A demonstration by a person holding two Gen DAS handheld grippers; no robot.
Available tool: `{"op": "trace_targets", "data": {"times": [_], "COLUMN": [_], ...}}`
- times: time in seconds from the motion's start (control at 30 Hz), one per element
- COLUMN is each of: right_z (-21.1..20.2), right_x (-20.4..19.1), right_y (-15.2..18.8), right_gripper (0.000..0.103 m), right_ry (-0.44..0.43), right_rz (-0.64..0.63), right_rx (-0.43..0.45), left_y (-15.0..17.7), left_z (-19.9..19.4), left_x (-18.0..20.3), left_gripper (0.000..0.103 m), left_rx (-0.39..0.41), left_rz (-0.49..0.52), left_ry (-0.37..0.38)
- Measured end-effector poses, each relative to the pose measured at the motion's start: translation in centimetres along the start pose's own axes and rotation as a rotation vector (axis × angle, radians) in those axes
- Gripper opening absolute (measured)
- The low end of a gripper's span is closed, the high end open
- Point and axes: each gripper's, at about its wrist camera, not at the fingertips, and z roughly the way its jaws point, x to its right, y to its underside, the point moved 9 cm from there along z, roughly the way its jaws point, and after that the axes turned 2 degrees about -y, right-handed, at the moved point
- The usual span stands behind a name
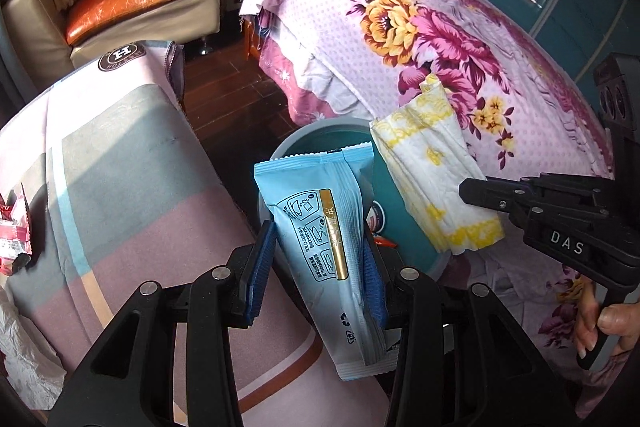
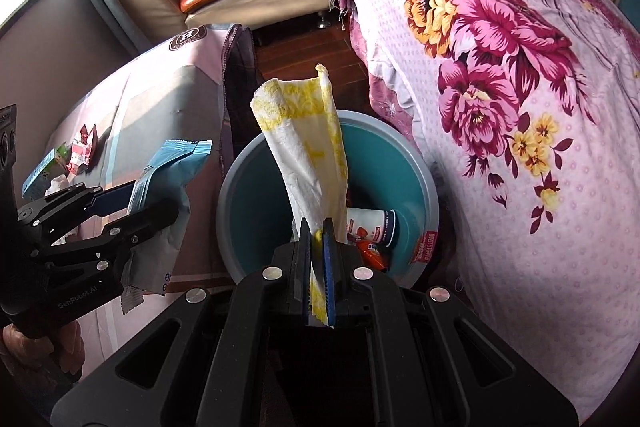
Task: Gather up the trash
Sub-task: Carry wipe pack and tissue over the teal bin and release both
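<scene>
Both grippers hold trash over the bin (image 2: 404,155): the left gripper (image 1: 320,263) clamps a blue packet (image 1: 320,227), the right gripper (image 2: 318,259) pinches a napkin (image 2: 308,147). A cup (image 2: 372,227) and wrappers already lie inside. More scraps (image 2: 82,147), perhaps cartons, remain near the table's far-left edge.

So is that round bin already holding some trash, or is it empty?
Holding some. Inside the bin lie a white cup and an orange wrapper; the blue packet and napkin remain gripped above it.
</scene>
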Motion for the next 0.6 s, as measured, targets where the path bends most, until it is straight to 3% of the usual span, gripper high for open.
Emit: {"op": "trace_targets", "data": {"times": [0.3,0.47,0.6], "right_z": [1.0,1.3,1.7], "right_x": [1.7,2.2,2.4], "right_y": [0.2,0.1,0.0], "right_gripper": [0.006,0.006,0.006], "right_ry": [0.02,0.026,0.03], "right_rz": [0.027,0.037,0.038], "right_rx": [-0.02,-0.027,-0.036], "left_y": [-0.6,-0.9,-0.8], "left_z": [2.3,2.8,3.0], "left_x": [1.2,1.3,0.8], "left_gripper": [0.044,0.052,0.073], "left_rx": [-0.026,-0.023,-0.024], "left_rz": [0.027,0.032,0.012], "left_ry": [0.009,-0.003,-0.014]}}
